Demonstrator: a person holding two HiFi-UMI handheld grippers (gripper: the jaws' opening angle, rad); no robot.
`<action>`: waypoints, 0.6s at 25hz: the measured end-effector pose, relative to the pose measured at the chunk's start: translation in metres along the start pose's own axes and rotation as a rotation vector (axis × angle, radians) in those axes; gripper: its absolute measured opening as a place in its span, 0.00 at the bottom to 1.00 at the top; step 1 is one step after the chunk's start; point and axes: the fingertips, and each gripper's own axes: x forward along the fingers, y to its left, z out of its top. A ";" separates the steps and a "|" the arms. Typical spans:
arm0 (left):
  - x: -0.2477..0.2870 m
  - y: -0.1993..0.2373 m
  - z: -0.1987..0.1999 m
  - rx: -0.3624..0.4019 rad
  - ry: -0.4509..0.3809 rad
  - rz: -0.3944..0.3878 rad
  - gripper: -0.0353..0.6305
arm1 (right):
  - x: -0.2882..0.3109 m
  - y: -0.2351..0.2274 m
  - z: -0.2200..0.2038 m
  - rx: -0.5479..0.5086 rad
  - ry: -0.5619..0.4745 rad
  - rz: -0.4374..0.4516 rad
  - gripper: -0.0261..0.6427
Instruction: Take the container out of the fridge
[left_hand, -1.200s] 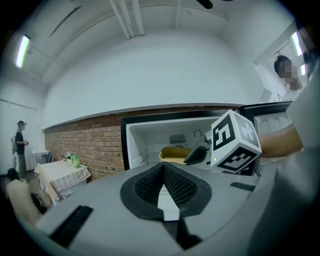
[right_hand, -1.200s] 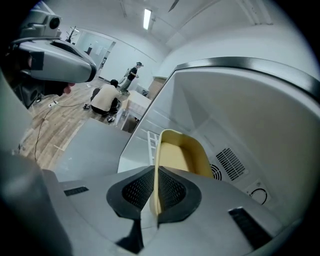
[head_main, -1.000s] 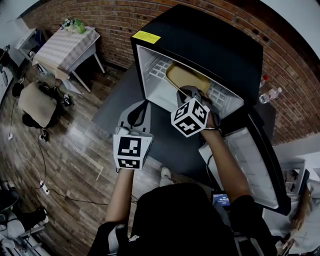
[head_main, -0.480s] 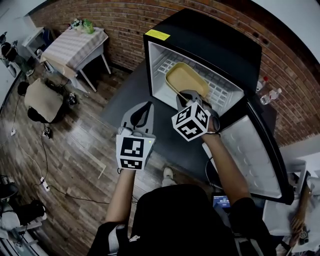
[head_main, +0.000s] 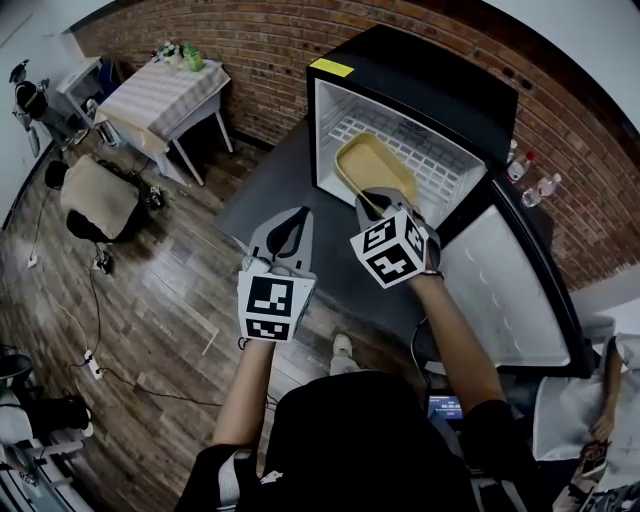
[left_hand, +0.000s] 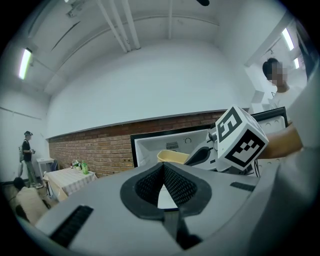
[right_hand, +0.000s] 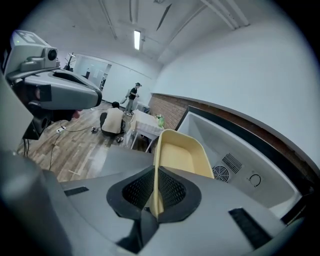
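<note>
Evidently mid-withdrawal, as a judgement: grip made, container not yet clear of the fridge.

Head view. Shows the right gripper at the mouth of the open black mini fridge, clamped on the near rim of the yellow plastic container. Places the container apparently on the white wire shelf, most of its length inside the cavity, near end at the opening. Puts the fridge door swung wide on the right, out of the way. Finds the left gripper just beside the right one, outside the fridge, touching nothing.

Left gripper view. Shows jaws brought together at the tips, nothing between them. Catches the container ahead and to the right, inside the fridge, partly behind the right gripper's marker cube.

Right gripper view. Shows pads pinched on the thin edge of the container's rim, tub extending away toward the back wall and its fan vent.

Next move, judged: calls for a straight, level pull back toward the body and a firm pinch, since hold is on one thin edge only. May call for the left gripper on the tub once off the shelf, against tipping.
</note>
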 end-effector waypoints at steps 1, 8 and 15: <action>-0.008 -0.002 0.000 0.003 -0.002 0.000 0.07 | -0.006 0.006 0.001 0.002 -0.005 0.000 0.11; -0.056 -0.013 -0.003 -0.006 -0.006 -0.012 0.07 | -0.043 0.045 0.006 0.017 -0.038 -0.008 0.11; -0.094 -0.024 0.000 -0.020 -0.005 -0.017 0.07 | -0.075 0.073 0.007 0.036 -0.047 -0.015 0.11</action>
